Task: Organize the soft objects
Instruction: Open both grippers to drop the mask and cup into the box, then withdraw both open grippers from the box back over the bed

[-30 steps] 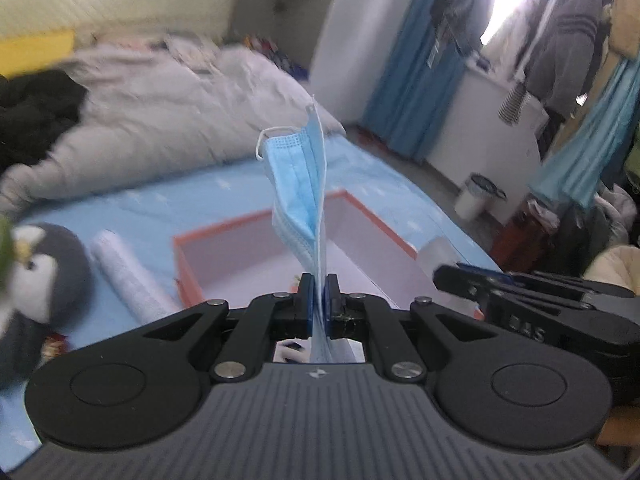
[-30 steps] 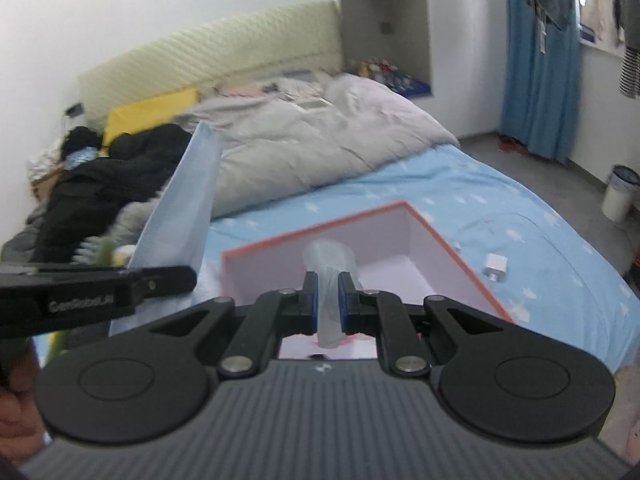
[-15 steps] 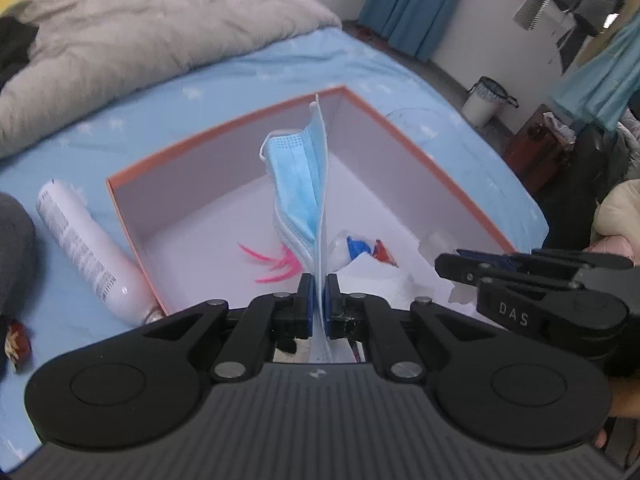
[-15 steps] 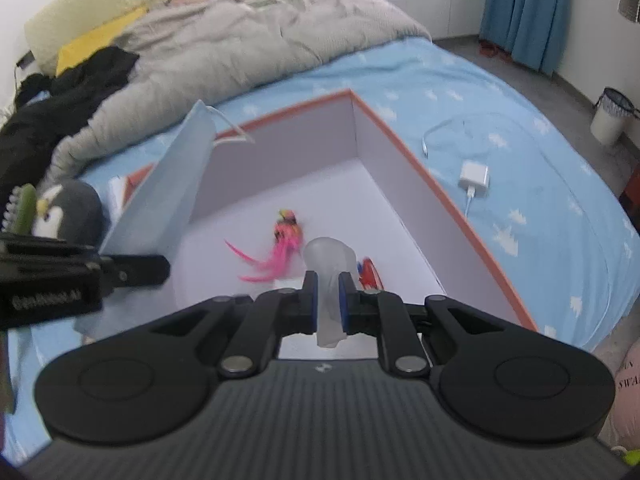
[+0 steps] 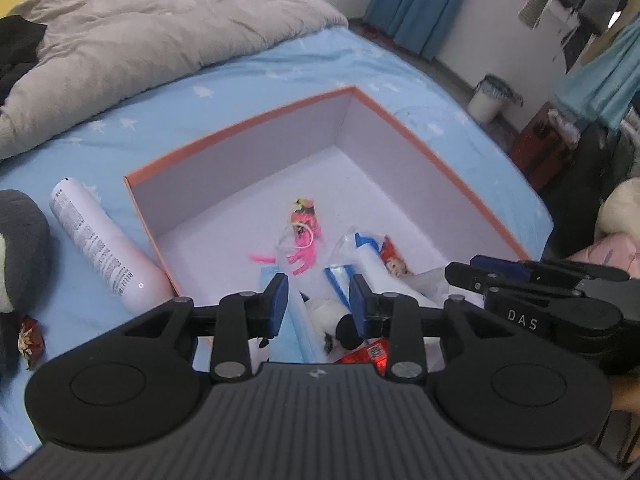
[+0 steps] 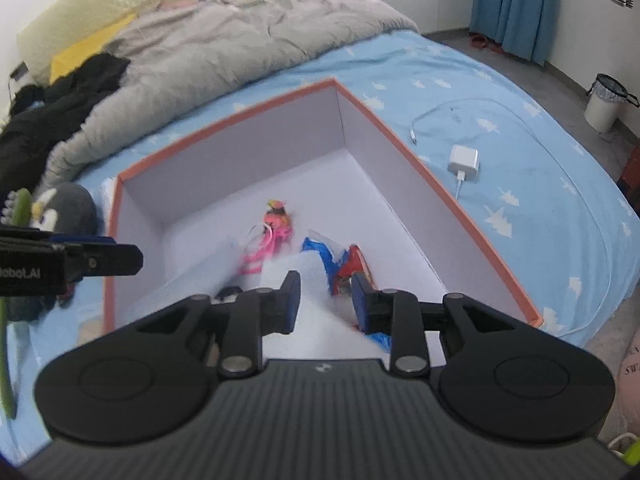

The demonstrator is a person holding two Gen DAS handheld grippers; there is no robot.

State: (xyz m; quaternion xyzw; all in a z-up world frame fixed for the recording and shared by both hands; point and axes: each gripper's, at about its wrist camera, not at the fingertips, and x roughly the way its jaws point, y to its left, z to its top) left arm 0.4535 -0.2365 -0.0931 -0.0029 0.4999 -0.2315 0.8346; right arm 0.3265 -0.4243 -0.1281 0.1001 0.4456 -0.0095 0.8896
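Observation:
An orange-rimmed box [image 5: 240, 126] with a white inside lies on the blue bed sheet. My left gripper [image 5: 319, 302] hangs over its near end with its jaws opening. The blue face mask [image 5: 298, 322] lies loose below them in the box, and the pads do not touch it. My right gripper [image 6: 325, 298] is also over the box [image 6: 400, 142], jaws opening. A pale, blurred soft piece [image 6: 308, 276] sits between and below its pads, unpressed. A pink feathered toy [image 5: 304, 236] and colourful packets [image 5: 374, 250] rest on the box floor.
A white bottle [image 5: 100, 248] lies against the box's left wall, with a grey penguin plush [image 5: 18, 240] beyond it. A white charger and cable [image 6: 464, 160] lie on the sheet right of the box. A grey duvet [image 6: 224, 40] covers the far bed. A bin [image 6: 606, 98] stands on the floor.
Both grippers came down over the box and went from shut to open. The mask left the left jaws and dropped into the box; the pale piece slipped from the right jaws.

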